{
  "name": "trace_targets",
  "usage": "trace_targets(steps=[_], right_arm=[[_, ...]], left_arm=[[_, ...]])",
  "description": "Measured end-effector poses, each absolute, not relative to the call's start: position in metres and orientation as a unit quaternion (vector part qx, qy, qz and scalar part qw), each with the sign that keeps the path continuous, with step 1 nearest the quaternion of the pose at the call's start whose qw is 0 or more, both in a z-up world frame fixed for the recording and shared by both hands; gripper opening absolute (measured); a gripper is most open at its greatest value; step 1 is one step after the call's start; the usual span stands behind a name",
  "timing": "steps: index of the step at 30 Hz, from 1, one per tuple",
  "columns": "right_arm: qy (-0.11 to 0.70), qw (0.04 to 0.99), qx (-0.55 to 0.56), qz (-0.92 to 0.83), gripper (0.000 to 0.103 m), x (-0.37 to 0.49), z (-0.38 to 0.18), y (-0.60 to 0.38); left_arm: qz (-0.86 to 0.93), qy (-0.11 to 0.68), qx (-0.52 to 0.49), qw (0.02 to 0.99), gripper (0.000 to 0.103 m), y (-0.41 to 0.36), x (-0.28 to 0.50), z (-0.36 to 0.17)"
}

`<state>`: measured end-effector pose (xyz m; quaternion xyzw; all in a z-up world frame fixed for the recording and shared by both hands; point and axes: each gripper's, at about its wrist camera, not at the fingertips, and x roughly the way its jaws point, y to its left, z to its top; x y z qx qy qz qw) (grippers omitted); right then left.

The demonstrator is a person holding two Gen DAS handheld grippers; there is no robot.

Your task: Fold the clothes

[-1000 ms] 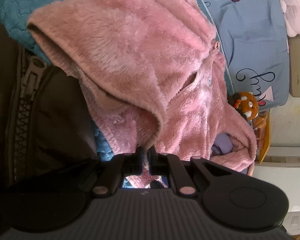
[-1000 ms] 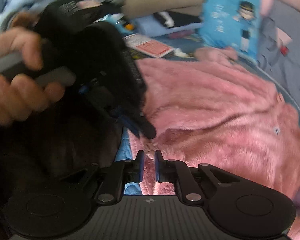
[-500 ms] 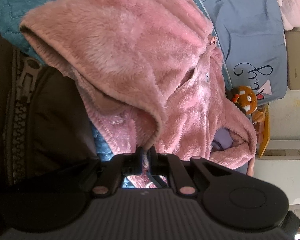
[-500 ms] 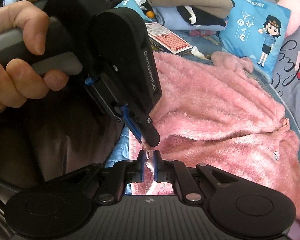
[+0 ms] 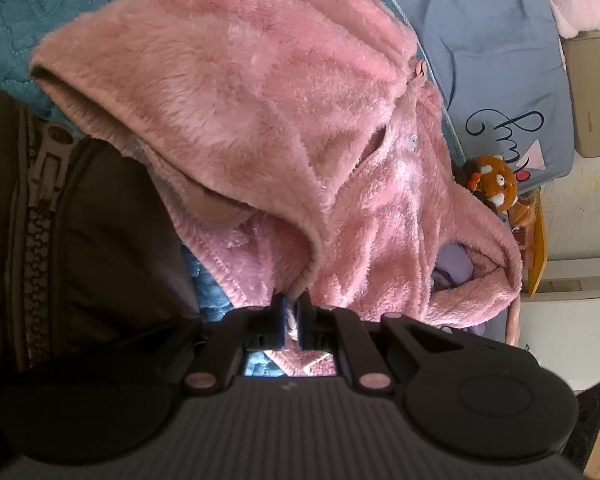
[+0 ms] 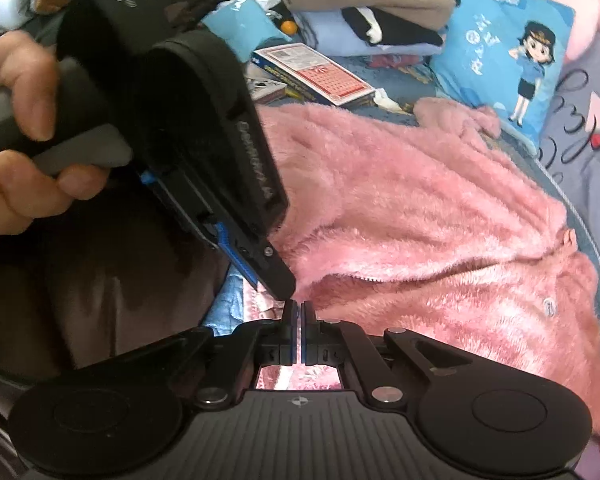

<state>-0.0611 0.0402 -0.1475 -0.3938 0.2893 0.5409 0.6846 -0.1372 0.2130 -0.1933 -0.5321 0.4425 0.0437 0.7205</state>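
Note:
A fluffy pink jacket (image 5: 260,100) lies spread on a blue quilt (image 5: 40,32), one front flap folded back over itself. My left gripper (image 5: 292,300) is shut on the flap's lower hem, with pink fleece pinched between its pads. In the right wrist view the pink jacket (image 6: 420,208) stretches off to the right. There my right gripper (image 6: 298,308) is shut on the same hem. It sits just under the tip of the left gripper (image 6: 280,284), which a hand (image 6: 16,92) holds.
A dark brown zipped jacket (image 5: 100,220) lies against the pink one's left side. A grey-blue pillow (image 5: 492,60) and an orange plush toy (image 5: 494,184) lie beyond. A red-and-blue box (image 6: 320,76), stacked clothes (image 6: 380,12) and a cartoon cushion (image 6: 508,48) crowd the far side.
My right gripper has gone from slightly open to shut at the hem beside the left gripper's tip. The left gripper keeps its hold, and the flap has shifted slightly.

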Motion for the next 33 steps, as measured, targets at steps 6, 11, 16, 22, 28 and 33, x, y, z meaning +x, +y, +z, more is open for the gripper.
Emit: trace_targets(steps=[6,11,16,22,28,33], right_arm=[[0.301,0.679,-0.383,0.549,0.002,-0.059,-0.152,0.039],[0.302,0.675,-0.381,0.555,0.003,-0.061,-0.157,0.039],[0.292,0.681,-0.390,0.546,0.003,-0.064,-0.159,0.042],[0.279,0.696,-0.403,0.525,0.003,-0.065,-0.160,0.045],[0.342,0.727,-0.299,0.515,0.003,-0.039,-0.155,0.038],[0.366,0.740,-0.242,0.510,0.002,-0.035,-0.148,0.028]], left_arm=[[0.045,0.445,-0.530,0.721,0.005,0.212,-0.138,-0.194],[0.045,0.446,-0.529,0.721,0.005,0.212,-0.138,-0.194],[0.045,0.446,-0.527,0.722,0.005,0.212,-0.137,-0.194],[0.042,0.448,-0.524,0.723,0.005,0.212,-0.139,-0.194],[0.039,0.444,-0.526,0.724,0.003,0.214,-0.143,-0.194],[0.020,0.420,-0.552,0.720,0.004,0.221,-0.149,-0.195]])
